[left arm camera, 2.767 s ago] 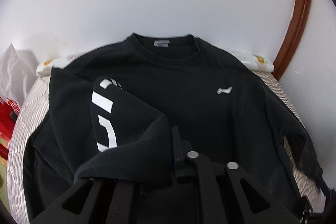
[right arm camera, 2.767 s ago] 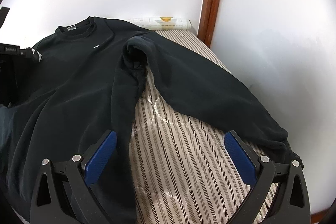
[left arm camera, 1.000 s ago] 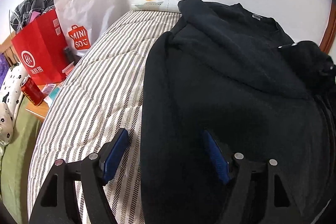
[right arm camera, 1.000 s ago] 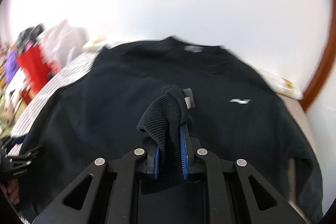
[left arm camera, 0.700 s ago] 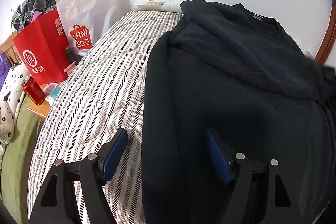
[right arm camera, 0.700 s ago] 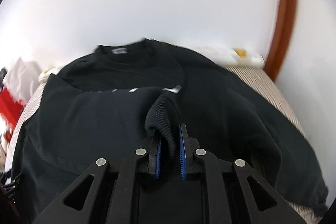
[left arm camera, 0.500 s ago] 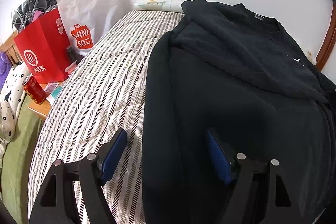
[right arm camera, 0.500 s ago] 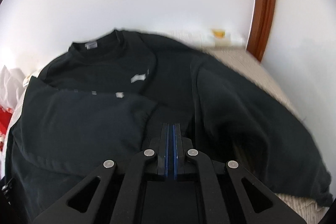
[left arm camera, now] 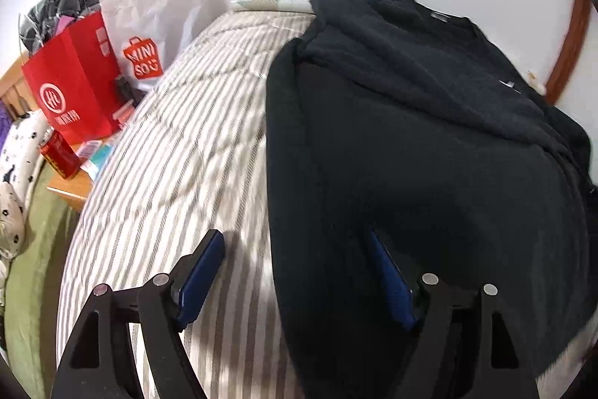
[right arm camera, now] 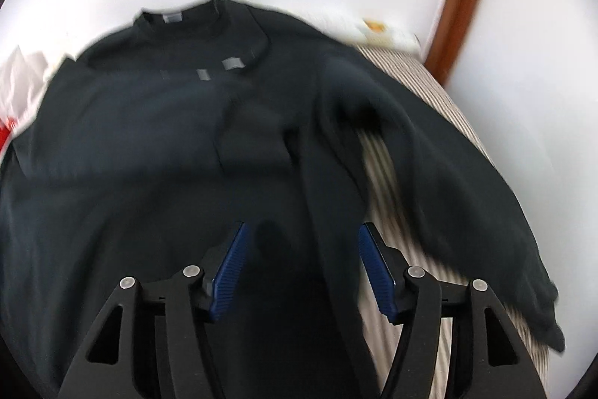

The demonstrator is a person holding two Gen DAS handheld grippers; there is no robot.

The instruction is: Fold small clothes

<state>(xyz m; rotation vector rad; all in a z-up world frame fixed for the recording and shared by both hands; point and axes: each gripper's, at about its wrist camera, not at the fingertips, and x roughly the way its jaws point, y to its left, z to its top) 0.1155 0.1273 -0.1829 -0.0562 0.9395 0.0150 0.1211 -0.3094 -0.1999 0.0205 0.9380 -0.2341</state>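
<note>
Released now: the right gripper (right arm camera: 301, 260), pinched on a cuff a moment ago, hangs spread over the black sweatshirt (right arm camera: 157, 152) on the striped bed (left arm camera: 179, 152). Left gripper (left arm camera: 299, 272) gapes astride its near-left edge. Far left, a red bag (left arm camera: 71, 88) holds bundled clothes.

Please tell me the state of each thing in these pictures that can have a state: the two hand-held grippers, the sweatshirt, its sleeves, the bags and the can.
Left hand-held gripper: open, holds nothing.
Right hand-held gripper: open, holds nothing.
Black sweatshirt: lies front up on the striped bed.
Left sleeve: folded across the chest.
Right sleeve: spread out to the side, unfolded.
Red paper bag: upright, stuffed with clothes.
White bag: upright, crumpled.
Red can: upright.
</note>
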